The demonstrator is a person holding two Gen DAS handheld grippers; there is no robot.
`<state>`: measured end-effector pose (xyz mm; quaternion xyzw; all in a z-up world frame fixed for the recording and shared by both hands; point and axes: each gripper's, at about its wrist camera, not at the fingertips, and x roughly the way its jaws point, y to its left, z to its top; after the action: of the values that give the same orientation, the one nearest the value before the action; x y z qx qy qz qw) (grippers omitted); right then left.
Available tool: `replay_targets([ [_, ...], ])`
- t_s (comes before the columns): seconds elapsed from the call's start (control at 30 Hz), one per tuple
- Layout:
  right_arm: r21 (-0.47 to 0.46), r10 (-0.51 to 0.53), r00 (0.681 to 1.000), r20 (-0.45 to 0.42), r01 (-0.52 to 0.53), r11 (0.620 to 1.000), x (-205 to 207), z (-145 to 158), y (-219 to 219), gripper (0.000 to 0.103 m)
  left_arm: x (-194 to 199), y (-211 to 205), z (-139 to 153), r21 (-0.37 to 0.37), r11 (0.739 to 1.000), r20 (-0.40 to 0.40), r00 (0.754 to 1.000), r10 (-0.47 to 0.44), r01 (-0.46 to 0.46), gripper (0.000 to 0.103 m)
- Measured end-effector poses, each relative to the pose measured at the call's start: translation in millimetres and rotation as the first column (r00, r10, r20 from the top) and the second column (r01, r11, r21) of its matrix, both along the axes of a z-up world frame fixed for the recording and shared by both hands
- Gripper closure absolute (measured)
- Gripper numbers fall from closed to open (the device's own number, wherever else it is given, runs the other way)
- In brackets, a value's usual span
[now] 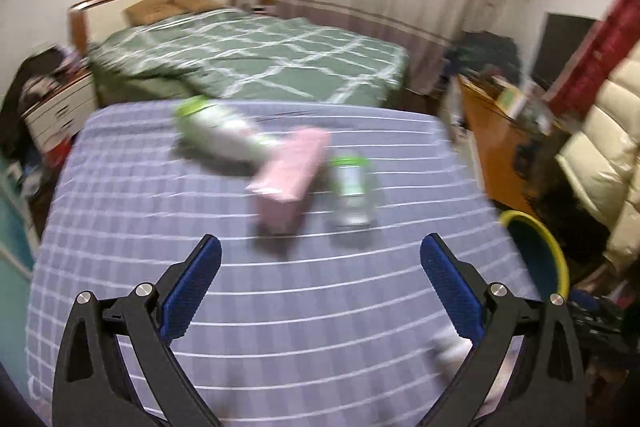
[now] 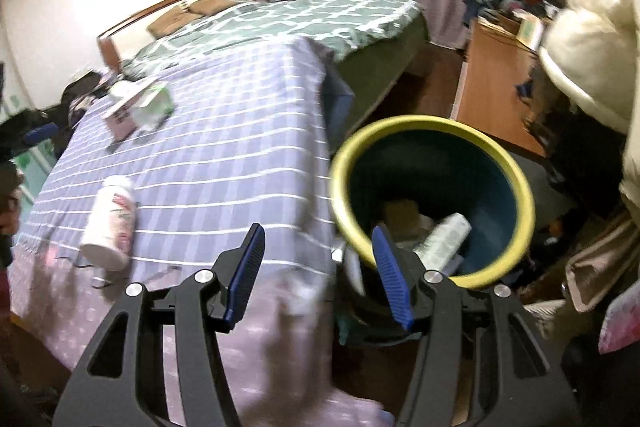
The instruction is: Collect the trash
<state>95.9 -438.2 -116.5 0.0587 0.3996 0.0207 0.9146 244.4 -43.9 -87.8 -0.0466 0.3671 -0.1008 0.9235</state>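
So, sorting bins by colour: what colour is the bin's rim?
Yellow rim, dark teal inside; clearest in the right wrist view.

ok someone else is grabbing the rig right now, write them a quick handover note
Left gripper: open, nothing between the jaws, aimed at the checked table cover.
Right gripper: open, empty, over the table edge beside the bin.
Done: the yellow-rimmed bin on the floor to the table's right already holds a white tube-like container and some other scraps.
Left on the table: white bottle with green cap, pink box, clear green-labelled jar, all lying close together; white bottle with pink label near the front edge.
Pictures are blurred, so recheck positions.
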Motion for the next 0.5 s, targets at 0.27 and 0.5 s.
replay_targets([
  [0.27, 0.003, 0.122, 0.992, 0.023, -0.122, 0.993, 12.6, 19.3, 66.8, 0.049, 28.8, 87.8, -52.5, 0.019, 0.990, -0.013, 0.990, 0.139, -0.139, 0.005],
  [0.5, 0.065, 0.204, 0.978, 0.047, -0.207, 0.976, 18.3, 29.2, 114.6, 0.049, 31.4, 111.8, -67.2, -0.025, 0.989, -0.028, 0.989, 0.148, -0.149, 0.005],
])
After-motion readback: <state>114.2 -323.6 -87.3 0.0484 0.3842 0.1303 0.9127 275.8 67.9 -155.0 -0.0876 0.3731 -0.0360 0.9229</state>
